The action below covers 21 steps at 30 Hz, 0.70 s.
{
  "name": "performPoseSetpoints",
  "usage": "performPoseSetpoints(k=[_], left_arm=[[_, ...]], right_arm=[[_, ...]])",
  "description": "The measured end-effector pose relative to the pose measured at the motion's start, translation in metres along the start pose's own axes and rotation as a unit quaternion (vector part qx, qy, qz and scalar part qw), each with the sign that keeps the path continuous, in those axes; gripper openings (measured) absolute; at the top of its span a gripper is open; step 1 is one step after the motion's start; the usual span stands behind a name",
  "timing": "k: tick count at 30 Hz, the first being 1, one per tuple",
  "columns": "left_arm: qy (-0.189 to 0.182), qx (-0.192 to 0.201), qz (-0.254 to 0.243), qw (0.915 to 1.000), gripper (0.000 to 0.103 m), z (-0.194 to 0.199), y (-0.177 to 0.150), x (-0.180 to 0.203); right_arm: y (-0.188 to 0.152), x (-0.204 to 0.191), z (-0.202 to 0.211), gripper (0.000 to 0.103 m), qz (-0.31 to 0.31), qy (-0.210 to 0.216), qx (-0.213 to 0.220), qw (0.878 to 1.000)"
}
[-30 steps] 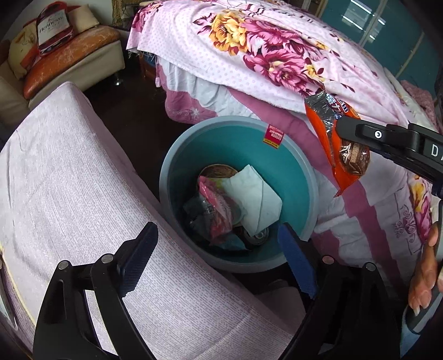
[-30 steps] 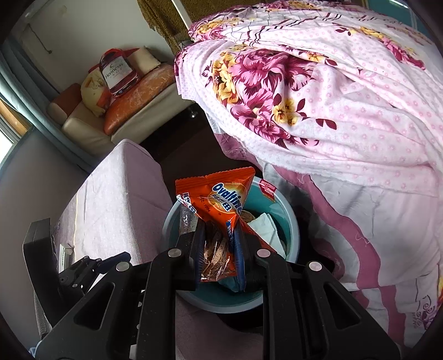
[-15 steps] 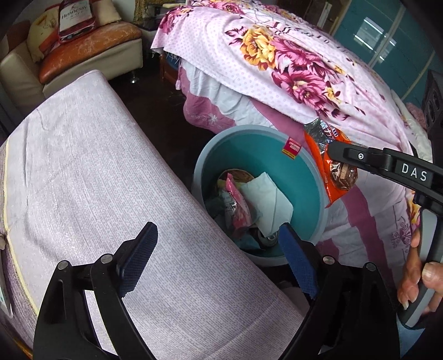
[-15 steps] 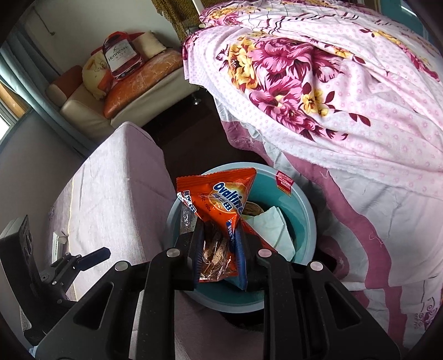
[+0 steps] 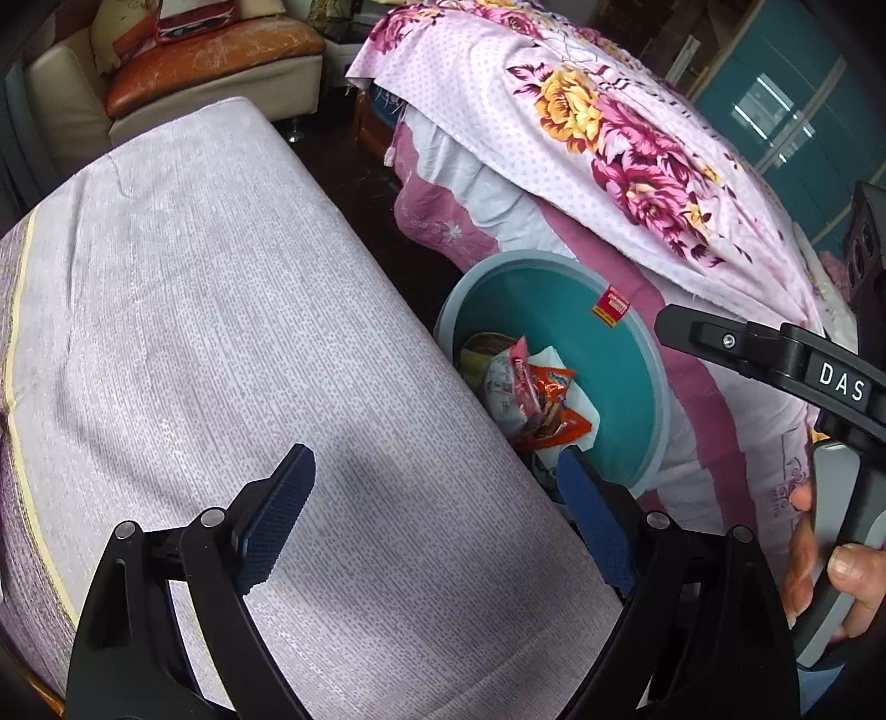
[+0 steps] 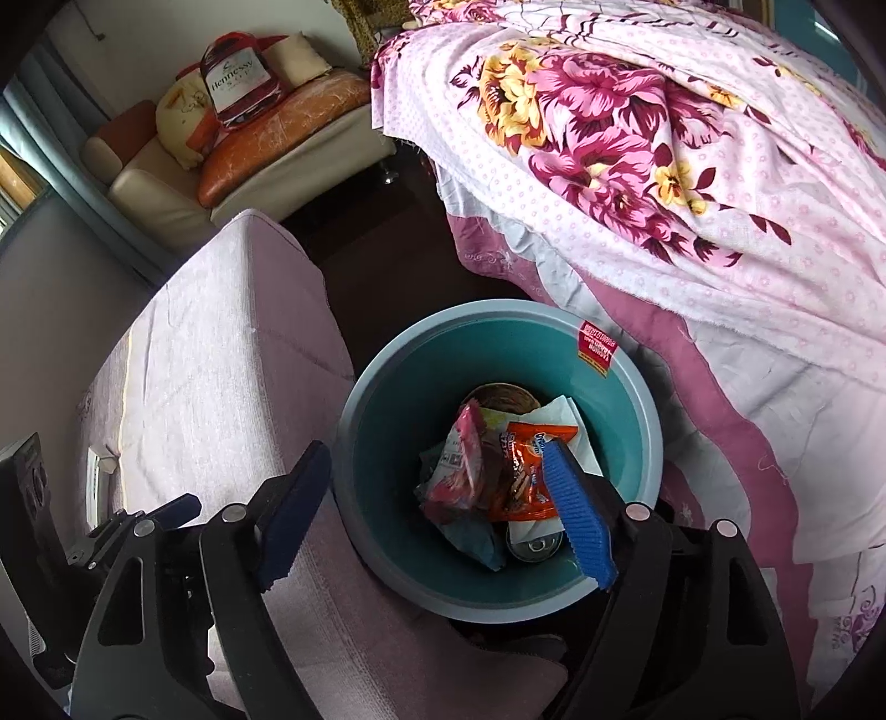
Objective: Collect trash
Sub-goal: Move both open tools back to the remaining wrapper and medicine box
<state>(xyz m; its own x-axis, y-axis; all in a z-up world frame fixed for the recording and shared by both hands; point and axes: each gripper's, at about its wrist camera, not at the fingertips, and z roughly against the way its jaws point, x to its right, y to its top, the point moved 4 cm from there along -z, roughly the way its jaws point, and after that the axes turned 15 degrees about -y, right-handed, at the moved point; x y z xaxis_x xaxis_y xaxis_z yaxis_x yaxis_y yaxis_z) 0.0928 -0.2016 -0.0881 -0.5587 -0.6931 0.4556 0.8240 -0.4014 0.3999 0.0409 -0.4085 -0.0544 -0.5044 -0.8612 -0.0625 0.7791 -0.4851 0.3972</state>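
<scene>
The right tongs (image 6: 437, 509) have just opened and stand apart and empty above the bin (image 6: 354, 443), the orange wrapper (image 6: 518, 476) now lying inside, one item collected; left tongs (image 5: 437, 509) remain apart, empty.

The left wrist camera looks steeply down from above a lilac-covered mattress (image 5: 266, 343), with the teal bin (image 5: 626, 382) off to its right and the right gripper's handle crossing the right edge. The right wrist camera looks down almost straight into that bin (image 6: 398, 399), nearer to it. Both views share the bin, the mattress (image 6: 221, 360), the floral bedspread (image 5: 581, 138) (image 6: 637, 138) and the far sofa (image 5: 210, 50) (image 6: 266, 144).
</scene>
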Motion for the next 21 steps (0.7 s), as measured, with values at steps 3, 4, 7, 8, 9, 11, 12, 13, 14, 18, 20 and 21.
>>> performPoseSetpoints(k=[3, 4, 7, 8, 9, 11, 12, 13, 14, 18, 20, 21], left_arm=[[0.0, 0.006, 0.01, 0.9999, 0.09, 0.007, -0.004, -0.006], [0.0, 0.008, 0.013, 0.9999, 0.09, 0.01, -0.006, -0.008], [0.003, 0.015, 0.02, 0.9997, 0.09, 0.02, -0.012, -0.013], [0.005, 0.017, 0.021, 0.9996, 0.09, 0.023, -0.014, -0.015], [0.007, 0.019, 0.022, 0.9996, 0.09, 0.027, -0.016, -0.016], [0.011, 0.025, 0.026, 0.9993, 0.09, 0.035, -0.021, -0.019], [0.013, 0.028, 0.027, 0.9991, 0.09, 0.039, -0.023, -0.021], [0.015, 0.032, 0.03, 0.9989, 0.09, 0.044, -0.026, -0.023], [0.018, 0.036, 0.033, 0.9987, 0.09, 0.049, -0.028, -0.025], [0.034, 0.049, 0.047, 0.9971, 0.09, 0.071, -0.043, -0.038], [0.043, 0.054, 0.057, 0.996, 0.09, 0.082, -0.051, -0.046], [0.049, 0.056, 0.063, 0.9952, 0.09, 0.087, -0.056, -0.051]], right_arm=[[-0.003, -0.006, 0.003, 0.077, 0.005, -0.006, -0.006, 1.0], [-0.004, -0.009, 0.004, 0.078, 0.006, -0.008, -0.008, 1.0], [-0.009, -0.018, 0.009, 0.081, 0.016, -0.01, -0.01, 1.0], [-0.01, -0.021, 0.01, 0.082, 0.019, -0.009, -0.011, 1.0], [-0.012, -0.024, 0.011, 0.082, 0.022, -0.008, -0.011, 1.0], [-0.016, -0.032, 0.015, 0.082, 0.031, -0.004, -0.011, 0.999], [-0.017, -0.036, 0.016, 0.082, 0.034, -0.003, -0.011, 0.999], [-0.019, -0.041, 0.02, 0.082, 0.041, -0.001, -0.009, 0.999], [-0.02, -0.045, 0.021, 0.082, 0.044, 0.0, -0.009, 0.999], [-0.029, -0.065, 0.03, 0.082, 0.064, 0.006, -0.01, 0.998], [-0.034, -0.079, 0.035, 0.082, 0.076, 0.014, -0.011, 0.997], [-0.037, -0.086, 0.037, 0.082, 0.084, 0.018, -0.012, 0.996]])
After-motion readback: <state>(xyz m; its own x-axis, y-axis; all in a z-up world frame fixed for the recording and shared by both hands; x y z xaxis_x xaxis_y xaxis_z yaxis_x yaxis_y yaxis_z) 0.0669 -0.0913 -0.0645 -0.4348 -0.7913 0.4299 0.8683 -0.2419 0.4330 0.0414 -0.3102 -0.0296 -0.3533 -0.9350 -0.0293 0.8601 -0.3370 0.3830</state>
